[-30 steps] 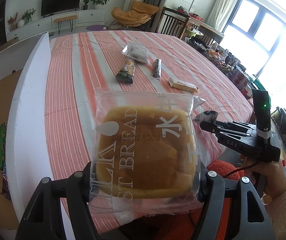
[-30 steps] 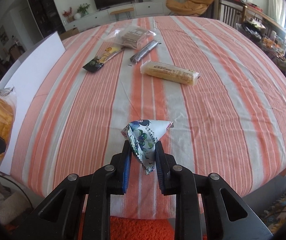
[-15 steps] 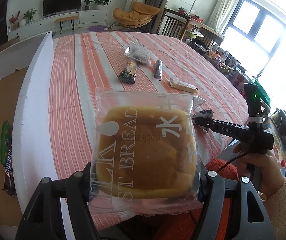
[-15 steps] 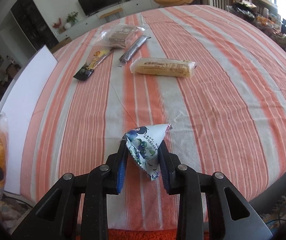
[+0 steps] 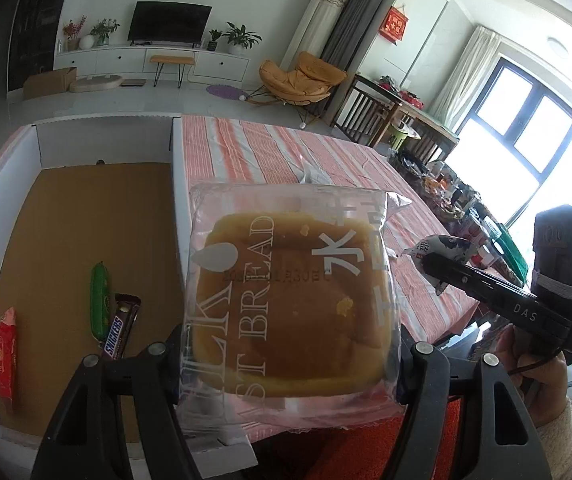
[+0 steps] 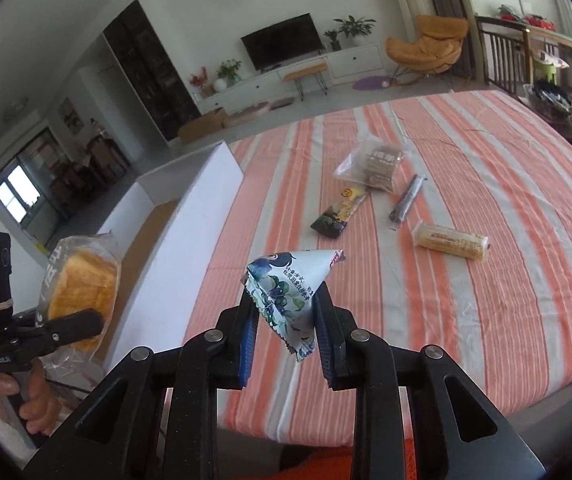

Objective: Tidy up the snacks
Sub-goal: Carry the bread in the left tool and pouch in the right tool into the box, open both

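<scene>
My left gripper (image 5: 286,352) is shut on a clear bag of toast bread (image 5: 290,296) and holds it in the air beside the white cardboard box (image 5: 86,208). The bread bag also shows in the right wrist view (image 6: 78,296). My right gripper (image 6: 286,320) is shut on a small blue-and-white triangular snack packet (image 6: 290,284), raised above the near edge of the striped table (image 6: 486,300). That packet also shows in the left wrist view (image 5: 442,252). Inside the box lie a green packet (image 5: 100,300), a Snickers bar (image 5: 120,332) and a red packet (image 5: 4,356).
On the table lie a clear bag of brown biscuits (image 6: 374,164), a dark-and-yellow packet (image 6: 340,212), a dark stick packet (image 6: 406,198) and a yellow bar (image 6: 450,240). The box's white wall (image 6: 190,232) stands along the table's left side. A cluttered side table (image 5: 446,192) stands far right.
Both grippers rose and swung left. The left wrist view now looks down into the box, and the snacks inside have come into sight. Both holds are unchanged.
</scene>
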Demonstrator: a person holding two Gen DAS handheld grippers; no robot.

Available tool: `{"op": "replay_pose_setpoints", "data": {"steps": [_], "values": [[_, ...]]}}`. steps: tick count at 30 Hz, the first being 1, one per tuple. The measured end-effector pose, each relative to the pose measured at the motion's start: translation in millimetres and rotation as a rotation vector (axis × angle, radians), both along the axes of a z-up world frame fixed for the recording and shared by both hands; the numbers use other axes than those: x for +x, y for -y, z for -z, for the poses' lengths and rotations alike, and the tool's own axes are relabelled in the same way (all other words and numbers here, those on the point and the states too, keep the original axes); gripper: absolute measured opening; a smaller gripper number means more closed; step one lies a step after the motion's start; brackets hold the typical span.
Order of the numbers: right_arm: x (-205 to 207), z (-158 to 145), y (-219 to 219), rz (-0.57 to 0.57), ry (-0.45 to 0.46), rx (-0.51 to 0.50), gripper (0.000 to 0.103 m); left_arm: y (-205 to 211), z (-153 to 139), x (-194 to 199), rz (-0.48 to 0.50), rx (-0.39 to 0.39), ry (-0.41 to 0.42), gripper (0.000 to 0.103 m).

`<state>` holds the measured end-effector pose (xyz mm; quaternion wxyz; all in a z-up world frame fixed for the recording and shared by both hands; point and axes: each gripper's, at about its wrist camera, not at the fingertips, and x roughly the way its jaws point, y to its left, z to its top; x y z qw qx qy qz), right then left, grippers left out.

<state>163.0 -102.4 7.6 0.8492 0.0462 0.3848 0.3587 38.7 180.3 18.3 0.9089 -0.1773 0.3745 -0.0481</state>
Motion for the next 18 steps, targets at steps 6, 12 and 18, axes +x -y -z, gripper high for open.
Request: {"op": "replay_pose_setpoints", "data": {"steps": [6, 12, 18], "values": [[-36, -23, -102, -0.255, -0.008, 0.018, 0.028, -91, 2, -29, -0.265, 0.09, -0.035, 0.07], [-50, 11, -189, -0.415, -0.084, -0.017, 0.035, -131, 45, -45, -0.382, 0.161, -0.166, 0.071], [-41, 19, -190, -0.426, -0.144, 0.091, 0.048, -138, 58, -48, -0.428, 0.159, -0.168, 0.089]]}}
